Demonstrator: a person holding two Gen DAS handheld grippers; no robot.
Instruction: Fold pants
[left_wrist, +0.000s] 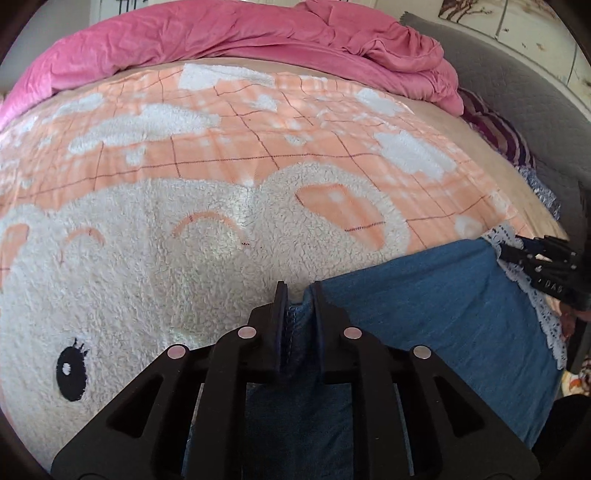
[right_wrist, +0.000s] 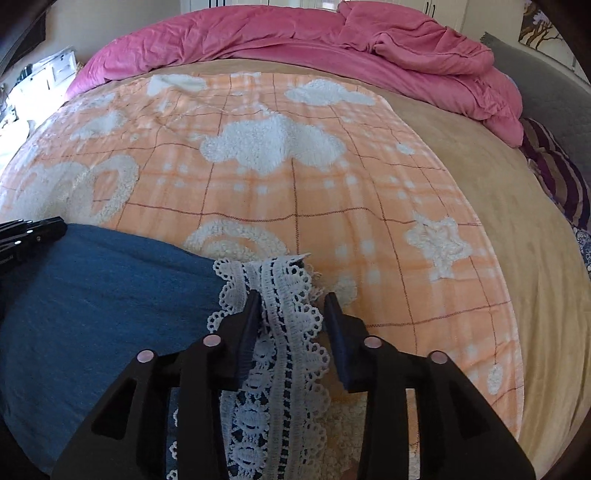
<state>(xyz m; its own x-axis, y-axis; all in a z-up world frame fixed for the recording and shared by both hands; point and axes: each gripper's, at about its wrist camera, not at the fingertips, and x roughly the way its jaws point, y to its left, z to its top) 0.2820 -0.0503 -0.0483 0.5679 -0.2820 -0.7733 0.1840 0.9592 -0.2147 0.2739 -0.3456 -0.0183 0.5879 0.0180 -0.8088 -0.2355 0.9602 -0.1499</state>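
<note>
Denim pants (left_wrist: 436, 314) look soft and limp; my left gripper (left_wrist: 299, 295) pinches their plain edge, my right gripper (right_wrist: 291, 306) straddles the lace hem (right_wrist: 284, 332), jaws apart.

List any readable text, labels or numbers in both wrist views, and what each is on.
"DAS": pale raised letters on the black body of the right gripper, seen at the right edge of the left wrist view; the marking may continue past what shows.
A pale mark on the left gripper, at the left edge of the right wrist view: too small and cut off to read.
No text on the blue pants, their lace trim or the blanket.
</note>
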